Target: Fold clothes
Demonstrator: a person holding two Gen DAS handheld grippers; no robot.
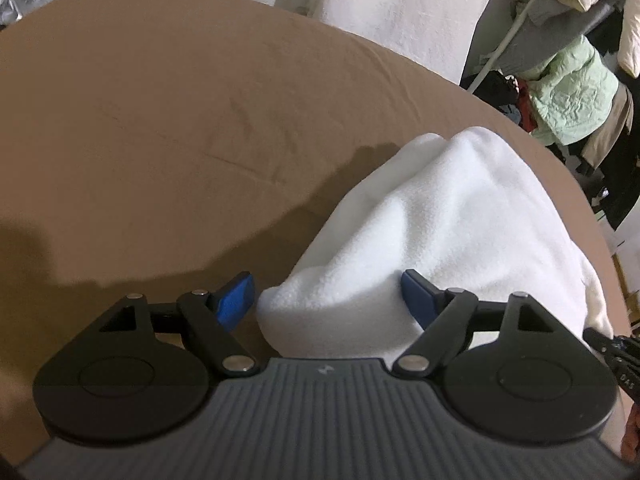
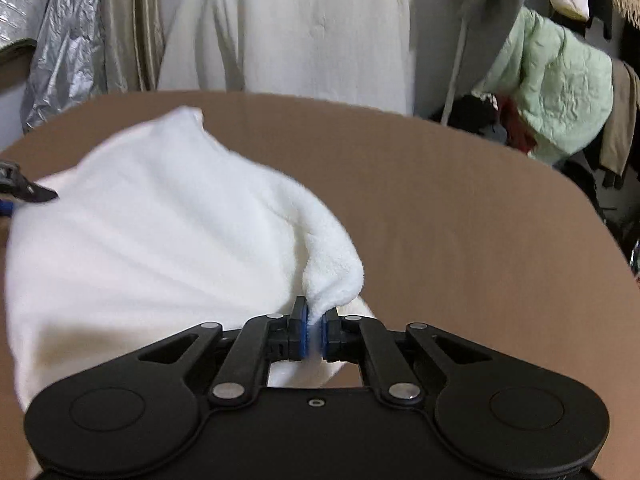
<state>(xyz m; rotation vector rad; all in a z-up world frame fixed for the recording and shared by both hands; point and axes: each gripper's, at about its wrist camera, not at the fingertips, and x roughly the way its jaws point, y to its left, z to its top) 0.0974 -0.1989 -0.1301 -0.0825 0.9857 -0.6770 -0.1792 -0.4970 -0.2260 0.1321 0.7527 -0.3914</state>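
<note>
A white fleece garment [image 1: 460,216] lies bunched on the brown-covered table [image 1: 160,120]. My left gripper [image 1: 326,296] stands open over the garment's near corner. Its left blue pad is clear of the cloth, and the right one sits at the cloth's side without pinching it. In the right wrist view the same garment [image 2: 160,220] spreads to the left. My right gripper [image 2: 315,328] is shut on a fold of its edge, which stands up in a hump just beyond the pads. The tip of the left gripper [image 2: 24,192] shows at the far left edge of that view.
Brown table surface [image 2: 460,220] stretches right of and beyond the garment. Behind the table hang a white robe-like garment [image 2: 304,24] and a silver foil cover [image 2: 60,40]. A pale green quilted jacket [image 2: 560,92] drapes over a rack at the right, with dark clothes beside it.
</note>
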